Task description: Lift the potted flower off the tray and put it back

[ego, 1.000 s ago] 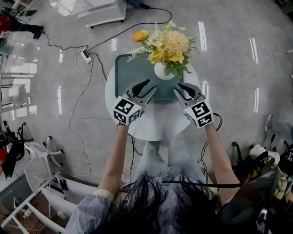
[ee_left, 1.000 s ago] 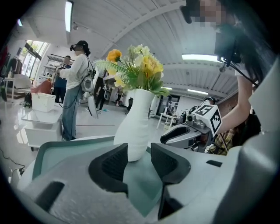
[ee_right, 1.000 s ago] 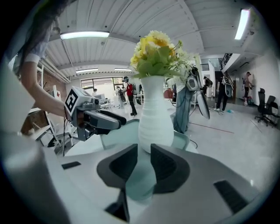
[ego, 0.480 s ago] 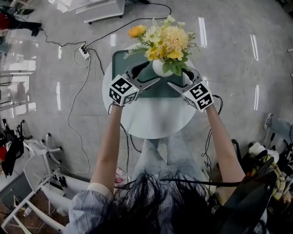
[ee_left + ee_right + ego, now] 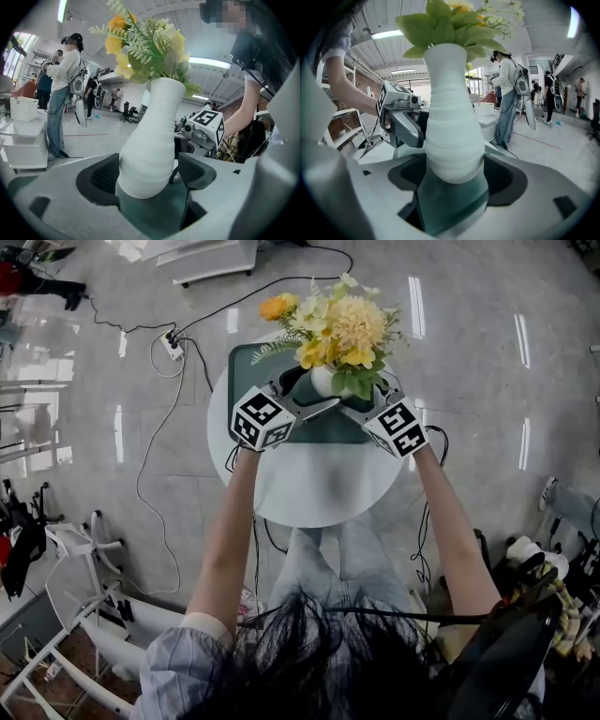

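Your left hand-held gripper (image 5: 149,174) and right hand-held gripper (image 5: 457,177) both have their jaws spread wide, having just been opening. The potted flower (image 5: 323,381) stands between each pair, and no pad squeezes it yet. It sits on the right half of the tray (image 5: 246,381), at the far edge of the bench (image 5: 309,488). I judge nothing is done so far: grip, lift and return all remain. Count two hand-held grippers, one potted flower, one tray, one bench
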Motion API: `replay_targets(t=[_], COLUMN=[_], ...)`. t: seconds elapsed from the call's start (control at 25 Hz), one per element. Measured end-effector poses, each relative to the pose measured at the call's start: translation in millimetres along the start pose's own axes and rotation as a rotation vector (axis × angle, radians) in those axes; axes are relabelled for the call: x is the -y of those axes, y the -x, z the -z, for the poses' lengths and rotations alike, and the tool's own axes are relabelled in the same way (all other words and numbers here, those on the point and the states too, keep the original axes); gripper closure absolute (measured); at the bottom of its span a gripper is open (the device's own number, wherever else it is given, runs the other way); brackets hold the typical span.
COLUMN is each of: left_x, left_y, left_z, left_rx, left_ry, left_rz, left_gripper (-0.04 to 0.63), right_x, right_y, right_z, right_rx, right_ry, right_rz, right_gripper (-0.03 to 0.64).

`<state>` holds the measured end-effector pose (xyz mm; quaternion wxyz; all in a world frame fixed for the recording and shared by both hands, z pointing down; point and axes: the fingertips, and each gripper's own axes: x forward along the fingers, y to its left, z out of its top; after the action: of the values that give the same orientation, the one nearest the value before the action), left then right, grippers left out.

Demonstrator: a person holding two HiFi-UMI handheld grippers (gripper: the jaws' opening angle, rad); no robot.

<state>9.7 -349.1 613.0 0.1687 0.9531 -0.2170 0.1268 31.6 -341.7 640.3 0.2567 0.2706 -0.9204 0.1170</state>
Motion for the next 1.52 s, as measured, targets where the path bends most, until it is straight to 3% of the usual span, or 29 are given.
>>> replay_targets(t=[0.16,0.4,0.96,1.52], left_x=[-4.9,-5.5,17.0,78.2], left_y=[-2.1,-3.8,16.0,65.6], left_z=[-2.0,-3.2,-13.7,-26.6], left_rx=[0.038,0.028,0.02,0.055], left_ry=[0.031,0.011,0.004,0.007], left_rz=[-0.036,-0.087,-0.09,-0.087], left_gripper=[0.218,0.218,0.219,0.219], right_x=[0.1,-0.8,-23.5,-88.5], right_y=[-3.4,-2.2,16.2,58.9], right_z=[-0.5,-1.7,-13.9,-31.4], right_rx=[0.01,0.007,0.0,-0.006], right_ry=[-0.002,-0.006,-0.02,-0.038], right_rz=[0.026,0.055,0.058,0.071], right_gripper=[0.264,0.264,0.264,0.264])
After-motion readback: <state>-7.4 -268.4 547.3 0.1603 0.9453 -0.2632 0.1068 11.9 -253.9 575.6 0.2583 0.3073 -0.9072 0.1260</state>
